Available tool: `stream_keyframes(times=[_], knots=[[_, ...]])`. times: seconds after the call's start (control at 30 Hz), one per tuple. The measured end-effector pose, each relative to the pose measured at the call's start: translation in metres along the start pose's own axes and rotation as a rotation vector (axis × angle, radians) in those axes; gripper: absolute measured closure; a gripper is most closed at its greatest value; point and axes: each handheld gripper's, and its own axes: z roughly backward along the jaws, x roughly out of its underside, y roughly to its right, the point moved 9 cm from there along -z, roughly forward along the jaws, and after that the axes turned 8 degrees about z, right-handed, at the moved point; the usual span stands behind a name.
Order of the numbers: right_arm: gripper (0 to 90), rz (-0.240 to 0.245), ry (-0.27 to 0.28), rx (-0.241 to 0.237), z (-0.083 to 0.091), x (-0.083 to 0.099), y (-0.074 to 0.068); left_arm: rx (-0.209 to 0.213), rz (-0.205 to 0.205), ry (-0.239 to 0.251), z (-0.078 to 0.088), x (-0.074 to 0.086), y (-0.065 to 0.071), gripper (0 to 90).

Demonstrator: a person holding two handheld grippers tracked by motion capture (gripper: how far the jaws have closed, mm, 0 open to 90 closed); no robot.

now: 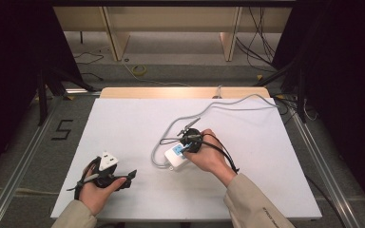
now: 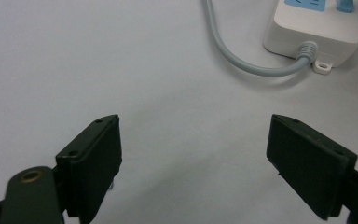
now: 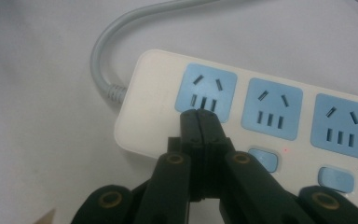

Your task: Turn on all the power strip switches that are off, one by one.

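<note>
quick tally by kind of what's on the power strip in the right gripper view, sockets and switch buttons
blue sockets: 3
blue switch buttons: 2 in frame; the one under the first socket would sit behind the shut jaws of the right gripper
grey cable: 1
total: 6 on one white power strip

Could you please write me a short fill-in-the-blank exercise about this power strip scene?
1. The right gripper has its jaws ____ above the power strip.
2. The left gripper has its jaws ____ over the white table.
3. The socket faces are coloured ____.

Missing words: closed; open; blue
</note>
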Motion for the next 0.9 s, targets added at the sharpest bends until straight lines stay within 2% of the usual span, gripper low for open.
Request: stream_keyframes(times=[0.9], knots=[[90.0, -0.003, -0.032, 0.000, -0.0107, -0.0012, -0.0012, 0.001, -0.006, -0.001, -0.0009, -0.0008, 0.0014, 18.1]])
